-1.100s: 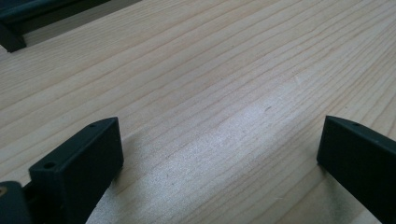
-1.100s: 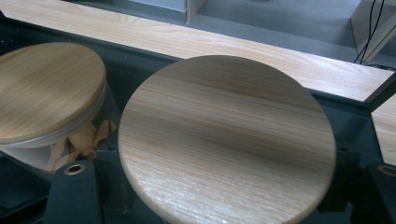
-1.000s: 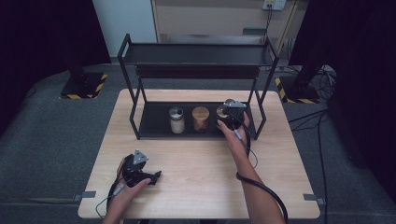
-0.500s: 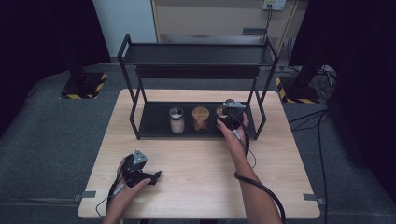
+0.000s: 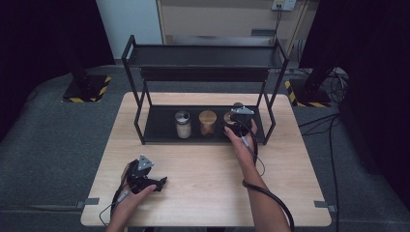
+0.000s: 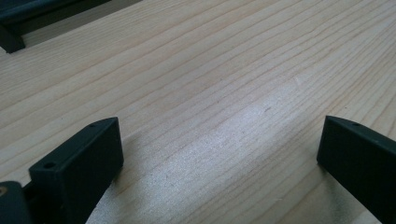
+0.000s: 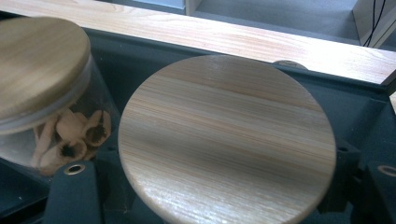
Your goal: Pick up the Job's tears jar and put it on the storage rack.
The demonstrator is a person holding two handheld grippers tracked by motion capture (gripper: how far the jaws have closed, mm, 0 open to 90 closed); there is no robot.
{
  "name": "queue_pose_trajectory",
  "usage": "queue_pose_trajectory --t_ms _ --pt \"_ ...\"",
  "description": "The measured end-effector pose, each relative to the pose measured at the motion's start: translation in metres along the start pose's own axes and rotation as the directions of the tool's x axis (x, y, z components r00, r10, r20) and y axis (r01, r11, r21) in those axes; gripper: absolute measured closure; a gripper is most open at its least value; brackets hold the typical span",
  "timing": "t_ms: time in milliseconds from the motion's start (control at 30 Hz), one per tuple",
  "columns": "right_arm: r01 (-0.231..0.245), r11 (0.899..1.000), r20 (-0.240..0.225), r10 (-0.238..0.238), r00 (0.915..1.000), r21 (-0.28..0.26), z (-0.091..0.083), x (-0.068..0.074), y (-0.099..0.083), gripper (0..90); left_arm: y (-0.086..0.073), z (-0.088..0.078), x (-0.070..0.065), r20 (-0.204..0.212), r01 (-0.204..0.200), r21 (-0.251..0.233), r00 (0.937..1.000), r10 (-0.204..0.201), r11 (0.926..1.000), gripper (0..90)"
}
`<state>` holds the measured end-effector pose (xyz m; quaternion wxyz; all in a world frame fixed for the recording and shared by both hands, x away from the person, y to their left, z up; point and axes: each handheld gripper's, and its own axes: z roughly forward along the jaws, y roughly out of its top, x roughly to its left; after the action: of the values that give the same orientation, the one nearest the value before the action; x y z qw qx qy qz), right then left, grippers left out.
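Wooden-lidded jar [image 7: 227, 140] — pinched by right tongs [image 5: 236, 126]; left tongs [image 6: 219, 154] spread, empty.

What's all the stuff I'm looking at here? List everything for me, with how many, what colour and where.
Table: one, pale wood, centre of the room.
Shelf rack: one, black metal, two tiers, at the table's far edge.
Jar with metal lid: one, clear with pale contents, left on the rack's bottom tray.
Jar with wooden lid: one, clear with brownish pieces inside, middle of the tray.
Gripped jar: one, round wooden lid, right on the tray.
Floor mat: grey, around the table.
Striped bases: two, black with yellow, on the floor either side.
Left hand-held gripper: one, black, open, on the table near the front.
Right hand-held gripper: one, black, shut on the gripped jar.
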<state>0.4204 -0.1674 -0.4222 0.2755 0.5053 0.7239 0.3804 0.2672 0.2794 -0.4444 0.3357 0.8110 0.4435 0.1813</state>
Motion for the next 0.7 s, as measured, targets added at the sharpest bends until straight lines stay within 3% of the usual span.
queue_pose_trajectory --t_ms 700 --pt "-0.010 1.000 -0.015 0.010 0.9998 -0.014 -0.0012 -0.0047 -0.0058 25.9 0.0002 0.0000 -0.0001 0.000 0.000 0.000 1.0000 0.000 1.0000 0.0"
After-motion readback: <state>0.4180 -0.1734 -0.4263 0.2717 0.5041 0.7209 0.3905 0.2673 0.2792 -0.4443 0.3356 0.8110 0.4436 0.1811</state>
